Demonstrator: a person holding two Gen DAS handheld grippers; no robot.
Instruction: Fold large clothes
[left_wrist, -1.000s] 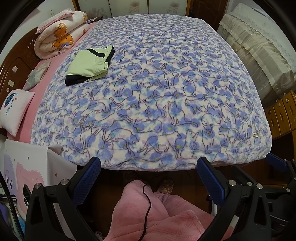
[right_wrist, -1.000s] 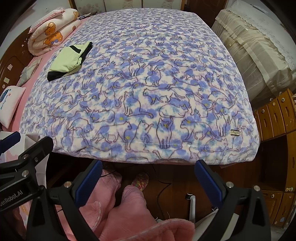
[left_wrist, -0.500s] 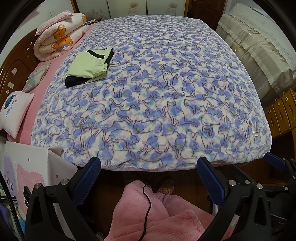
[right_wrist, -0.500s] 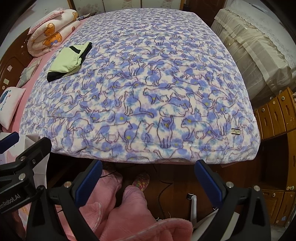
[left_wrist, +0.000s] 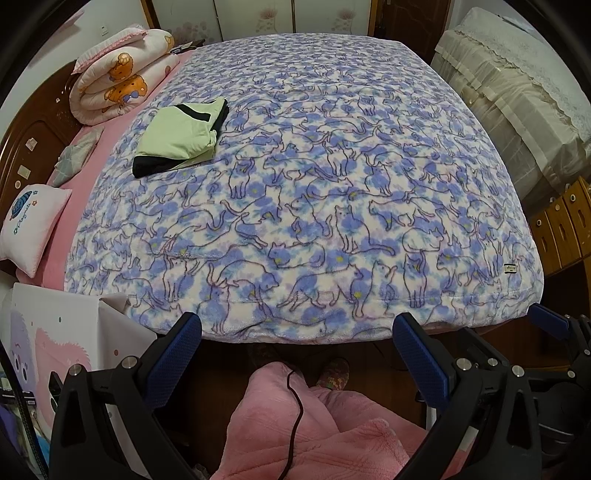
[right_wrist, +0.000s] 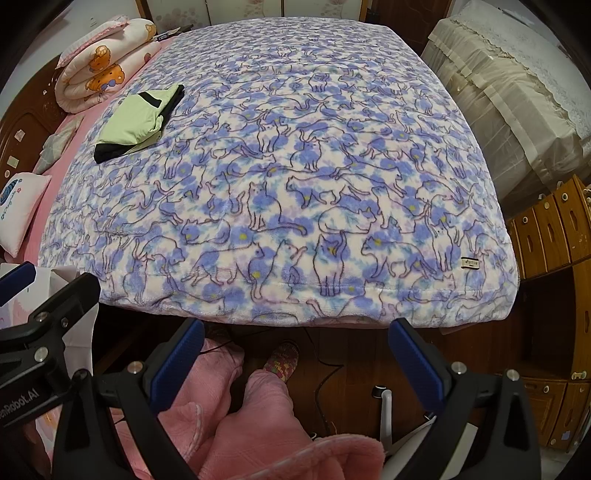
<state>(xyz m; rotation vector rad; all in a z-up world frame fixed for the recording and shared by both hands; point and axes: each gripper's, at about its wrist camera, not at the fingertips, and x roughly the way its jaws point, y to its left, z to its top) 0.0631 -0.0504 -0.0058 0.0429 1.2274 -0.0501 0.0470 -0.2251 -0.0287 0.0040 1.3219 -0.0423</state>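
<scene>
Currently: left gripper (left_wrist: 295, 354) and right gripper (right_wrist: 295, 350), fingers spread wide, nothing held, poised off the bed (left_wrist: 332, 325); folded garment (left_wrist: 181, 136) parked aside, leaving folding space.

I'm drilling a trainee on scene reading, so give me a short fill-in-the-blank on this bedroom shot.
1. The folded green garment lies on the ____ blanket.
2. Both the left gripper and right gripper are ____.
3. The rolled quilt shows an orange ____ print.

Missing: cat-print; open; bear
</scene>
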